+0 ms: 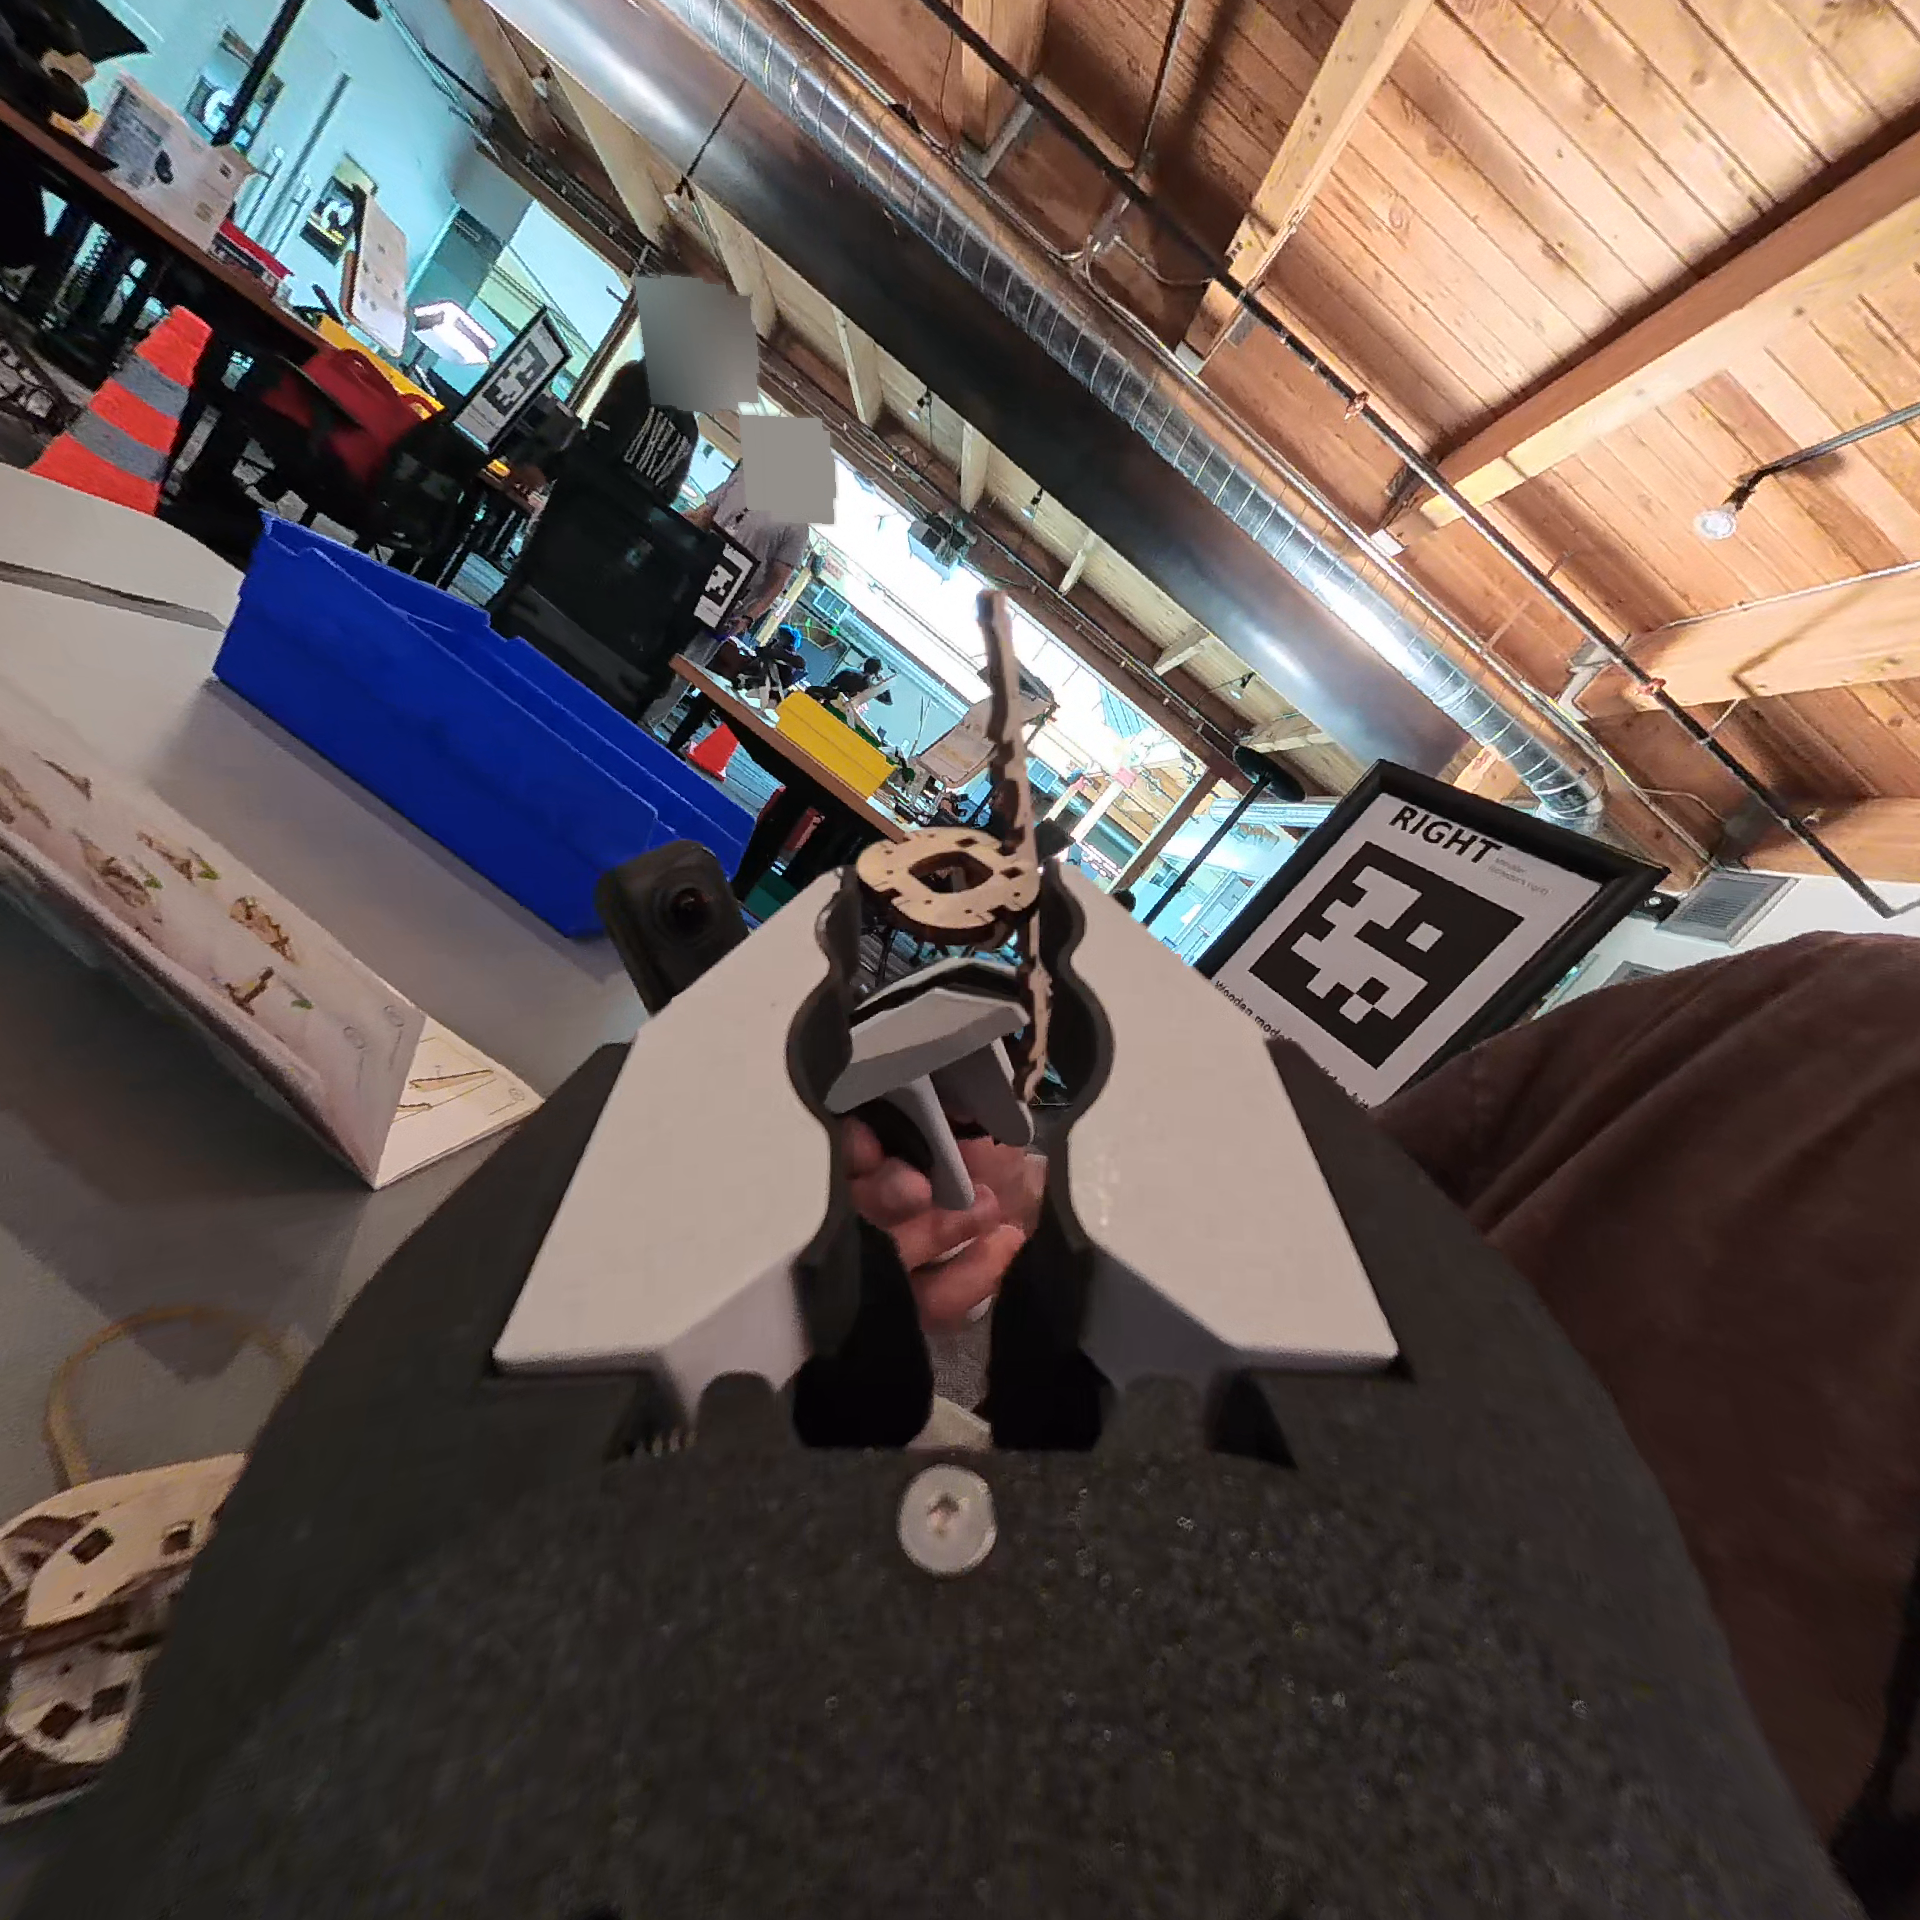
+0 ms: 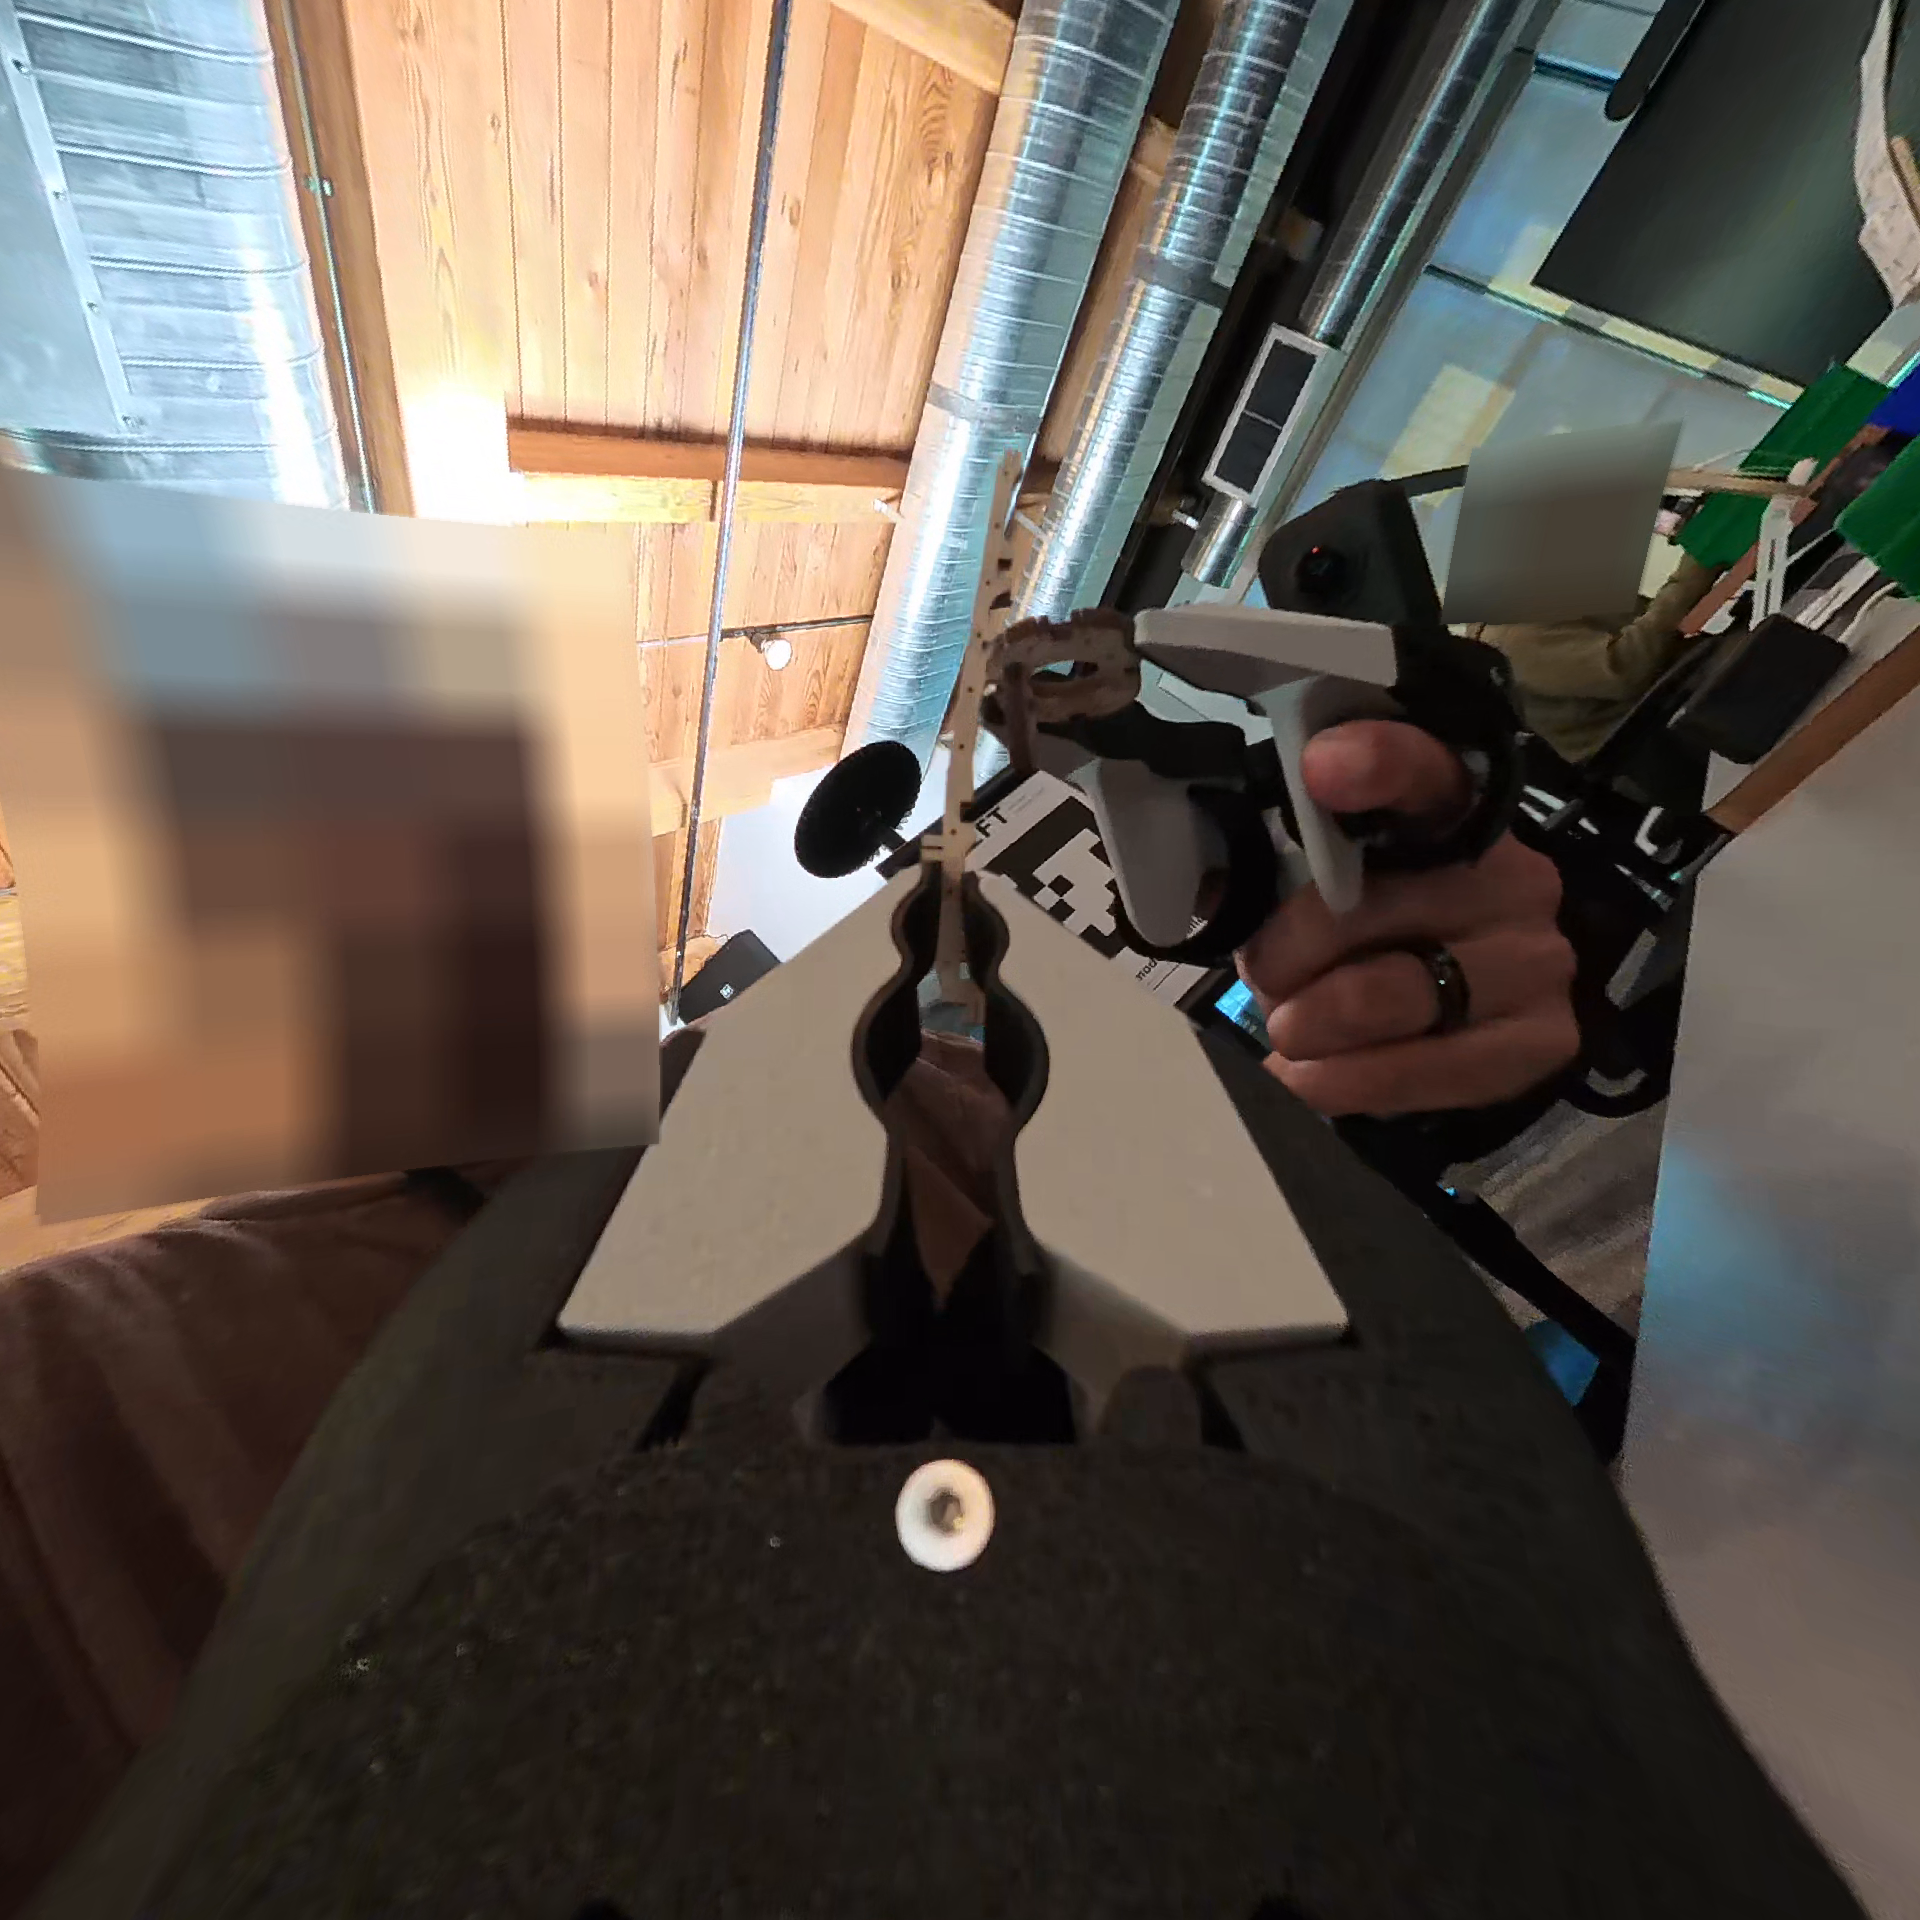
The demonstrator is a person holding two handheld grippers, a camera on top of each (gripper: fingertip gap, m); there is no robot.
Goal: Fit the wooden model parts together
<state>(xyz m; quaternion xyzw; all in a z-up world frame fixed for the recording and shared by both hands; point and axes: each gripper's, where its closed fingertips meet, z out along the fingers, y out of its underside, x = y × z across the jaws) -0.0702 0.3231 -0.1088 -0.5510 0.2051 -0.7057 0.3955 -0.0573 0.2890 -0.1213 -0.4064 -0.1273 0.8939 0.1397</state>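
Observation:
My left gripper (image 1: 940,904) is shut on a flat wooden ring (image 1: 940,881) with a notched rim and holds it up in the air. A thin notched wooden strip (image 1: 1006,727) stands upright against the ring's right edge. My right gripper (image 2: 948,883) is shut on the strip's (image 2: 977,727) lower end. In the right wrist view the left gripper (image 2: 1112,675) comes in from the right with the ring (image 2: 1070,665) touching the strip about midway up. The right gripper's fingers (image 1: 914,1029) show through the gap in the left wrist view.
A grey table (image 1: 312,831) holds a blue bin (image 1: 468,707), an instruction sheet (image 1: 208,935), a rubber band (image 1: 156,1340) and wooden gear parts (image 1: 73,1621). A small camera (image 1: 675,925) and a framed marker sign (image 1: 1423,956) stand behind. People are in the background. Left tips to right tips: about 4 cm.

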